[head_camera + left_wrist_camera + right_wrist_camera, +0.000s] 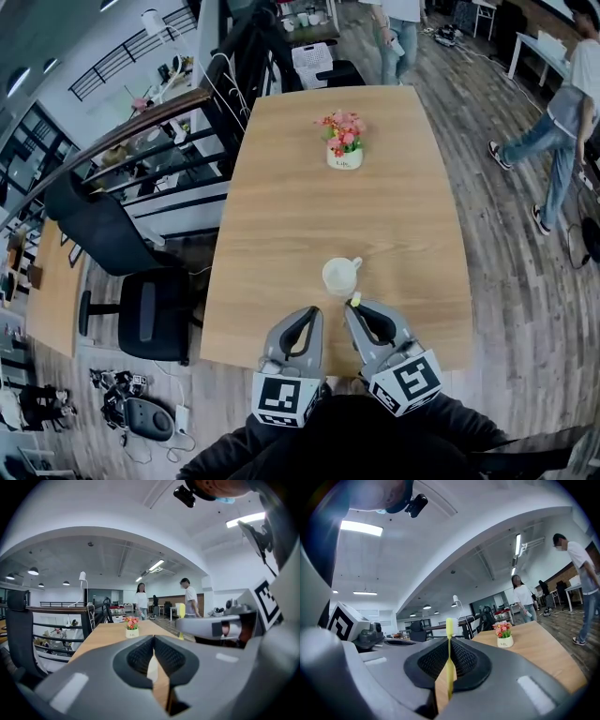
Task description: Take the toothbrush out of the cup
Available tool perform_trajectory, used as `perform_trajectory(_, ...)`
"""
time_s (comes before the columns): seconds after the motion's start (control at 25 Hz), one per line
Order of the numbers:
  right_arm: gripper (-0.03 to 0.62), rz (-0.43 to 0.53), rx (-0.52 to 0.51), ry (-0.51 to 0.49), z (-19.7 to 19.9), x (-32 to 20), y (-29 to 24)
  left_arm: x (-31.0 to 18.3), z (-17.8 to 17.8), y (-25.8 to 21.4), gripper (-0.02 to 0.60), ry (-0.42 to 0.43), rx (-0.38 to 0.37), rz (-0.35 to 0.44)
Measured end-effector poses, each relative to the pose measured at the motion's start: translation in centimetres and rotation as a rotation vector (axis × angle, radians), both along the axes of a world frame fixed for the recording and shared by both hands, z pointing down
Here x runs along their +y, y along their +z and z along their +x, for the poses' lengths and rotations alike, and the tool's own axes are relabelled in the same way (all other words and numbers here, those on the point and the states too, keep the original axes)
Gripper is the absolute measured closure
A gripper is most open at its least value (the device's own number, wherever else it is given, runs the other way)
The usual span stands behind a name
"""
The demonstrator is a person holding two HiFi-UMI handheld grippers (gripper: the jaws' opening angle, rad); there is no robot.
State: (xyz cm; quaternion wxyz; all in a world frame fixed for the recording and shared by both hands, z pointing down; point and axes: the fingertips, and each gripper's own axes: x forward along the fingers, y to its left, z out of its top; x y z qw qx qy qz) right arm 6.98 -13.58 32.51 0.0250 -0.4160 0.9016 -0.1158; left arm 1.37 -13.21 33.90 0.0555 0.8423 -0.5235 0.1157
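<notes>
The cream cup [339,276] stands upright on the wooden table [281,216], a little beyond both grippers and with nothing sticking out of it. My right gripper [352,307] is shut on the yellow toothbrush [355,300], held clear of the cup near the table's front edge. In the right gripper view the toothbrush [449,663] stands upright between the pads, its bristle head poking above the jaws. In the head view my left gripper [314,313] hovers beside the right one, shut and empty. The left gripper view shows its jaws [153,640] closed together, the right gripper [211,627] and the toothbrush head [181,611].
A small white pot of pink flowers [344,142] sits at the table's far middle. A black office chair [141,300] stands left of the table beside a dark railing [178,141]. People walk on the wood floor at the far right [553,141].
</notes>
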Motion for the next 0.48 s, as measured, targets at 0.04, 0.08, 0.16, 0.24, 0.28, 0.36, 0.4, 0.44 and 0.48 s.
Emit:
perform_trajectory(0.04, 0.583, -0.004, 0.001, 0.004, -0.4, 0.5, 0.1, 0.4, -0.3, 0.1, 0.572, 0.005, 0.001, 0.000)
perform_trajectory(0.08, 0.583, -0.008, 0.003, 0.007, -0.7, 1.0, 0.3, 0.8, -0.6, 0.2, 0.572, 0.009, 0.005, 0.000)
perform_trajectory(0.16, 0.583, -0.012, 0.012, 0.011, -1.6, 1.9, 0.5, 1.4, -1.5, 0.2, 0.572, 0.016, 0.012, 0.003)
perform_trajectory(0.24, 0.583, -0.016, 0.017, 0.020, -2.4, 2.4, 0.7, 1.8, -2.5, 0.6, 0.572, 0.019, 0.018, -0.006)
perform_trajectory(0.28, 0.583, -0.017, 0.016, 0.028, -2.7, 2.6, 0.8, 2.0, -2.9, 0.8, 0.572, 0.022, 0.021, -0.008)
perform_trajectory(0.36, 0.583, -0.016, 0.020, 0.042, -3.1, 3.0, 0.9, 2.4, -3.4, 0.8, 0.572, 0.033, 0.022, -0.001)
perform_trajectory(0.4, 0.583, -0.015, 0.024, 0.047, -3.3, 3.2, 0.9, 2.5, -3.6, 0.8, 0.572, 0.039, 0.025, 0.002)
perform_trajectory(0.44, 0.583, -0.015, 0.028, 0.051, -3.4, 3.4, 0.8, 2.6, -3.7, 0.7, 0.572, 0.046, 0.029, 0.005)
perform_trajectory(0.48, 0.583, -0.013, 0.032, 0.054, -3.6, 3.5, 0.7, 2.7, -3.8, 0.5, 0.572, 0.054, 0.033, 0.009)
